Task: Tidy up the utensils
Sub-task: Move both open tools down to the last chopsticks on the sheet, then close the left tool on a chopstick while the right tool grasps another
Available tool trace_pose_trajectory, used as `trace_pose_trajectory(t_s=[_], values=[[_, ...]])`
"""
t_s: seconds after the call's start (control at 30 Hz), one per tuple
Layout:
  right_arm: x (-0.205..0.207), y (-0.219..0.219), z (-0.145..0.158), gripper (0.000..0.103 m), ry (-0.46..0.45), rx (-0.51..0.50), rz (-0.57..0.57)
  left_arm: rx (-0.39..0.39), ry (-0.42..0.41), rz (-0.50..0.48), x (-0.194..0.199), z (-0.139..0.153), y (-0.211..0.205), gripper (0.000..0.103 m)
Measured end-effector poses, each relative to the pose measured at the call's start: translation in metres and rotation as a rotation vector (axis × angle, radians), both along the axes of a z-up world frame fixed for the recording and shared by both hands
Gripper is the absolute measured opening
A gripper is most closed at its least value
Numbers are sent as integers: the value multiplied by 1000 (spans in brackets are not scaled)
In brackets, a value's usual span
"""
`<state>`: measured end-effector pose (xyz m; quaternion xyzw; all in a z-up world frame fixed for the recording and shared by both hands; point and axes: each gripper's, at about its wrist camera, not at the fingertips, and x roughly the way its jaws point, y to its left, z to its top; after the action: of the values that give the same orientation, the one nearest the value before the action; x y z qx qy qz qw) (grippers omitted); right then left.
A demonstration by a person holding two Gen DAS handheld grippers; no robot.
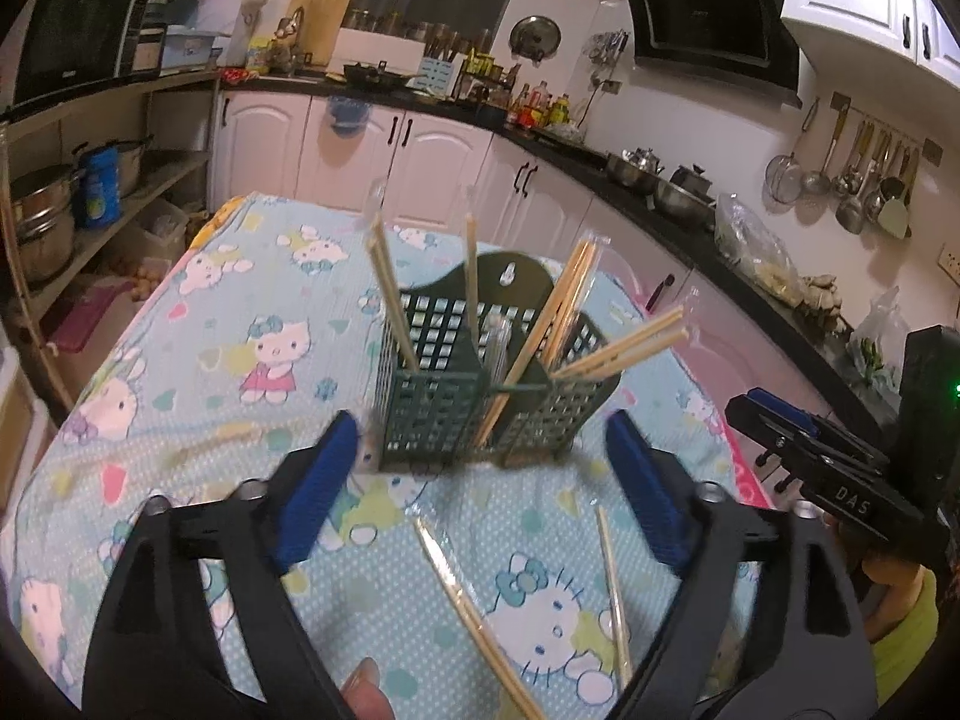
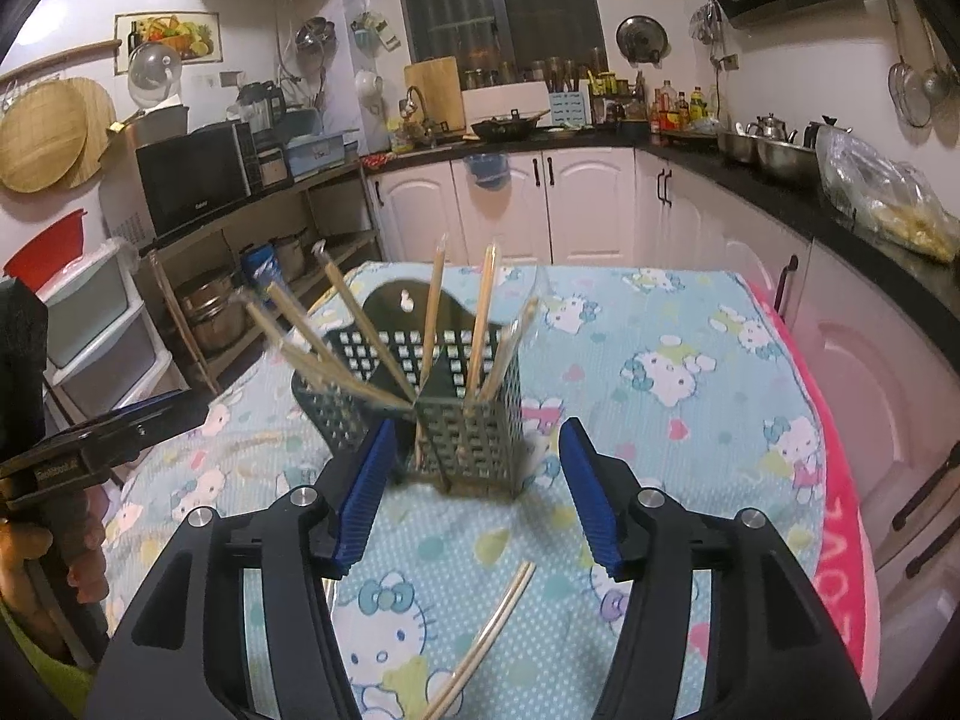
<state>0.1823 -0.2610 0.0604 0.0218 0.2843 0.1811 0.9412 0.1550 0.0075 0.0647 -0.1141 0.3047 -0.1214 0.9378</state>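
Observation:
A dark green lattice utensil holder (image 1: 438, 414) with two compartments stands on the table, with several wrapped chopstick pairs (image 1: 393, 294) leaning in it. It also shows in the right wrist view (image 2: 474, 420), with chopsticks (image 2: 480, 324) standing in it. My left gripper (image 1: 480, 474) is open and empty, just in front of the holder. My right gripper (image 2: 477, 480) is open and empty, close in front of the holder. Two wrapped chopstick pairs (image 1: 462, 600) (image 1: 615, 588) lie on the cloth below my left gripper. One pair (image 2: 480, 648) lies below my right gripper.
The table carries a light blue Hello Kitty cloth (image 1: 228, 324) with a pink edge (image 2: 840, 516) on the right. The other gripper's body (image 1: 840, 468) is at the right of the left view. Kitchen cabinets (image 2: 576, 204) and counters stand behind.

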Motion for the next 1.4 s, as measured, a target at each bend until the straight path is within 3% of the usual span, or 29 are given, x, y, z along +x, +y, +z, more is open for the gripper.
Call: trace_pose_trajectory(t_s=[0.4, 1.17, 1.23, 1.4], values=[[-8, -1, -38, 56, 85, 4, 4, 6, 74, 12, -7, -36, 3, 84], [-1, 4, -108, 56, 261, -15, -2, -4, 233, -13, 0, -110, -4, 84], [3, 5, -112, 56, 271, -22, -2, -9, 240, -19, 1, -114, -6, 81], [14, 10, -122, 56, 298, -46, -6, -29, 272, -49, 7, -124, -13, 61]])
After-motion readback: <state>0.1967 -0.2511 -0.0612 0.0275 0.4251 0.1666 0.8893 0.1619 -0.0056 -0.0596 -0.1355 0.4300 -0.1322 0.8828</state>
